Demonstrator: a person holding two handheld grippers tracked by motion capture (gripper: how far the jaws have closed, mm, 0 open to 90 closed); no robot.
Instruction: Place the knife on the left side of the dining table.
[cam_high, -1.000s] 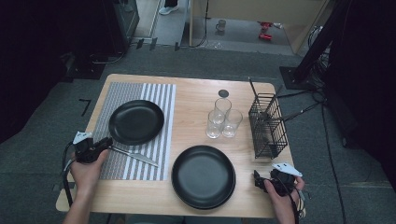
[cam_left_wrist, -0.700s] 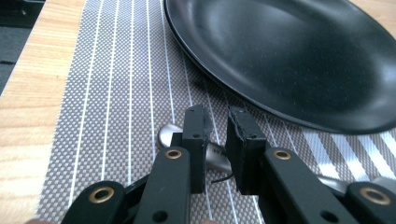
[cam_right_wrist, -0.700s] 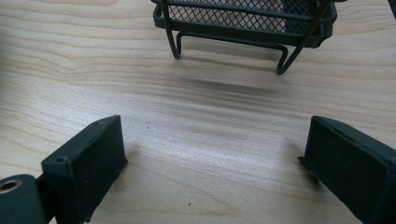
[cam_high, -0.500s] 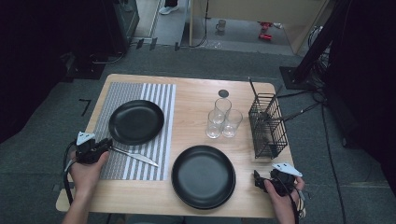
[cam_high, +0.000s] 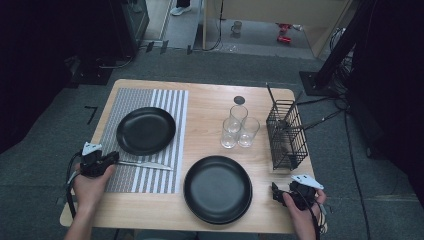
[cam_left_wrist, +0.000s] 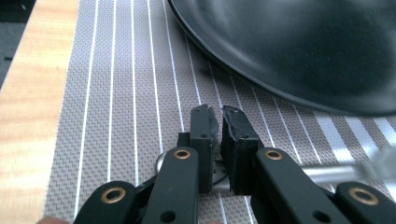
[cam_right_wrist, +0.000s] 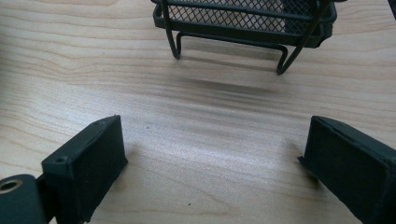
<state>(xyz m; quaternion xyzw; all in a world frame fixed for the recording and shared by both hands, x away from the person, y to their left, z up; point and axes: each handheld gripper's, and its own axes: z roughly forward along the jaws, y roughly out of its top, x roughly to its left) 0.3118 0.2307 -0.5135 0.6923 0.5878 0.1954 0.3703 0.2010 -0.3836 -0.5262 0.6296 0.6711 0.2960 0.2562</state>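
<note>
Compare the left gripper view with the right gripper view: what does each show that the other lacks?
Left gripper view: the left tool, jaws nearly together over a knife handle, on the striped placemat beside a black plate. Right gripper view: the right tool, jaws wide apart with nothing between, facing the wire basket. Shared: the wooden table.

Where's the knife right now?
In the high view the knife lies on the striped placemat at table-left, just below the black plate, its handle in the left hand-held gripper.
</note>
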